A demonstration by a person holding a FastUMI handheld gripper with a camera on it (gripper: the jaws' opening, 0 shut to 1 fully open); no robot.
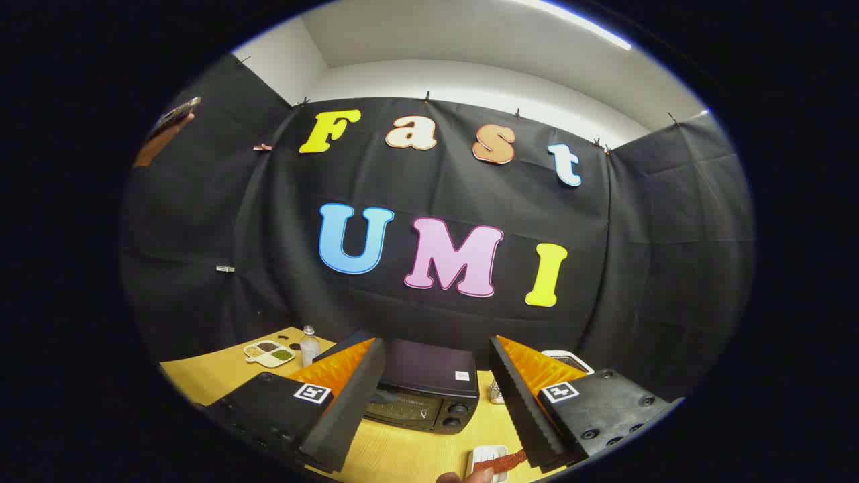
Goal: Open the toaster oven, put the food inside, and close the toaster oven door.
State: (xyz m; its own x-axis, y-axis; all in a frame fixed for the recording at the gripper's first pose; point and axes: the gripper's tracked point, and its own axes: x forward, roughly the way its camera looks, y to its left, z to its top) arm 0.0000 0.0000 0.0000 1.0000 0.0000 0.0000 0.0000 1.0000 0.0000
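Tongs (436, 396) were spread wide with nothing between the fingers, held above the yellow wooden counter (201, 379). Toaster oven (429, 392), black, sat on the counter just ahead of and between the fingers, door shut, knobs at its right side. Food (500, 463), a reddish-brown strip, lay on a small white dish (484, 456) close by the right finger, in front of the oven; a person's fingertips (470, 476) were touching the dish's near edge. Beyond the left finger a divided white plate (268, 353) held several kinds of grains or seeds, with a small clear bottle (309, 345) just beside it. A white tray-like item (570, 360) showed behind the right finger, partly hidden. A small metallic object (495, 392) stood just right of the oven, too small to tell what.
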